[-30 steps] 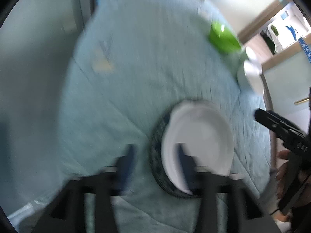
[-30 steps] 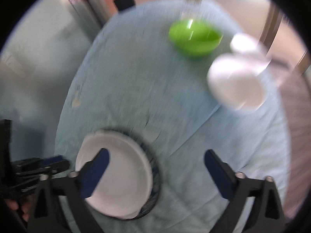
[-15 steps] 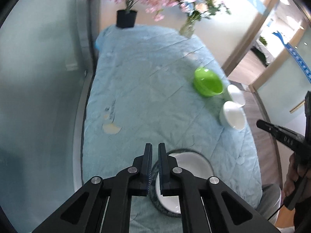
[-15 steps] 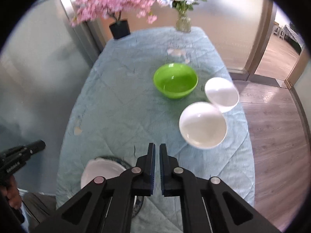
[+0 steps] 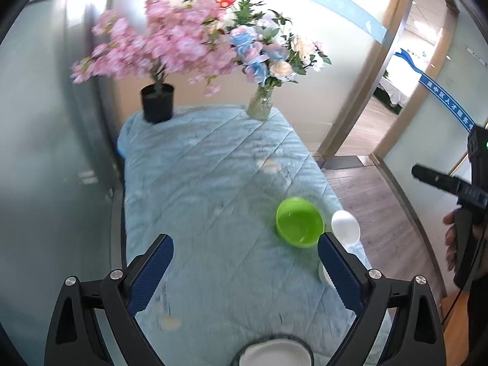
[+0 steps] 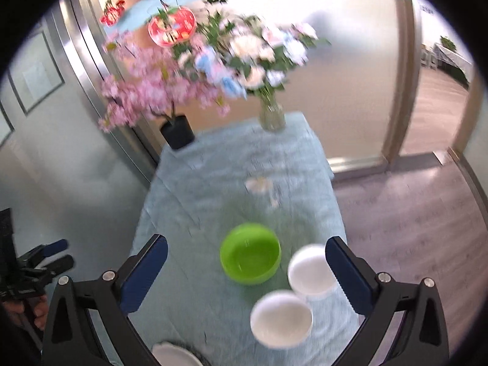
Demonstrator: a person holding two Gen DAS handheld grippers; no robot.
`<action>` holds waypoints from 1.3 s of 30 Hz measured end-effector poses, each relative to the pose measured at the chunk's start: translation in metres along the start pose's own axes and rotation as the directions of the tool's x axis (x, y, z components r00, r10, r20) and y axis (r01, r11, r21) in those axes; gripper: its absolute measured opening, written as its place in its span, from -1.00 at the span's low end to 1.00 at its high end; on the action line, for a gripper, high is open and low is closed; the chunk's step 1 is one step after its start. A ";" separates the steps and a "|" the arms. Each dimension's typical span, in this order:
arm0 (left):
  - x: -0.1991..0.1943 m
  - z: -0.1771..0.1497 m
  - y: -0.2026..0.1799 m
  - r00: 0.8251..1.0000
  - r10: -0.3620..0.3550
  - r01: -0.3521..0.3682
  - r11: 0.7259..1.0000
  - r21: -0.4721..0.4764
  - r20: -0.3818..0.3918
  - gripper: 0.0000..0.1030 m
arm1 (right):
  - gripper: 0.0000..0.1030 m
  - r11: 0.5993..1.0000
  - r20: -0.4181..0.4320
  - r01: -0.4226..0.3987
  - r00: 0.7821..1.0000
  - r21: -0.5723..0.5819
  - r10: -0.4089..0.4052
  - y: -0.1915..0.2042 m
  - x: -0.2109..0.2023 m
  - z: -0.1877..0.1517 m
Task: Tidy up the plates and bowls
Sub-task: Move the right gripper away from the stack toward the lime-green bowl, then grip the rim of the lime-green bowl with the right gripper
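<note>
Left gripper [image 5: 245,260] jaws opening, spread wide in the left wrist view, nothing between the blue pads, held above the table. Right gripper [image 6: 246,267] jaws also opening, wide apart, empty, above the same table; the green bowl only shows through the gap, not touched. Table [image 5: 213,167] covered in a light blue quilted cloth, some pale stains on it. Green bowl [image 6: 250,257] sits upright toward the right side of the table, empty. Just beside it on the right, a small white bowl [image 6: 311,270]; nearer the camera a second white bowl [image 6: 281,318], the two touching or nearly so, blur makes it hard to tell. In the left wrist view the right finger hides most of that second bowl. White plate [image 5: 274,352] lies on a dark-rimmed plate [image 5: 244,349] at the near end of the table, cut off by the bottom edge, well apart from the bowls. At the far end, a black pot [image 5: 157,102] with pink blossoms and a glass vase [image 5: 260,105] of mixed flowers. A person's hand [image 5: 451,238] grips the other gripper's handle at the right edge.
</note>
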State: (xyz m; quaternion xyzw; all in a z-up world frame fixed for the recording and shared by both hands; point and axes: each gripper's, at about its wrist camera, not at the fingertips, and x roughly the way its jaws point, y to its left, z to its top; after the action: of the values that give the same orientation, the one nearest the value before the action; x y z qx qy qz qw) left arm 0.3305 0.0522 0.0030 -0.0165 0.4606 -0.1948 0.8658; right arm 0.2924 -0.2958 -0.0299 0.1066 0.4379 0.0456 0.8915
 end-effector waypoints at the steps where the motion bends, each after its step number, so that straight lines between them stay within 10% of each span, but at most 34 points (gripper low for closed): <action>1: 0.007 0.012 0.000 1.000 0.006 -0.006 1.000 -0.002 -0.005 0.87 | 1.00 1.000 0.003 -0.011 1.000 -0.003 0.011 0.000 -0.001 0.007; 19: 0.186 0.053 0.002 0.980 -0.065 0.061 0.998 -0.024 -0.188 0.87 | 1.00 0.998 -0.228 0.047 0.973 0.036 -0.038 -0.049 0.146 0.014; 35: 0.355 0.021 -0.011 0.894 -0.162 0.134 0.986 -0.096 -0.418 0.83 | 0.98 0.998 -0.372 0.044 0.928 0.048 -0.023 -0.082 0.230 -0.018; 39: 0.368 0.014 -0.022 0.873 -0.164 0.150 0.986 -0.068 -0.458 0.46 | 0.82 0.999 -0.422 0.033 0.906 0.038 -0.014 -0.076 0.243 -0.027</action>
State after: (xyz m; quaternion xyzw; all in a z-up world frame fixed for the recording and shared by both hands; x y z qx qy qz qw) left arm 0.5183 -0.1000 -0.2752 -0.0201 0.6534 -0.2560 0.7122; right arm 0.4186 -0.3234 -0.2506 0.1085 0.6222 0.0471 0.7739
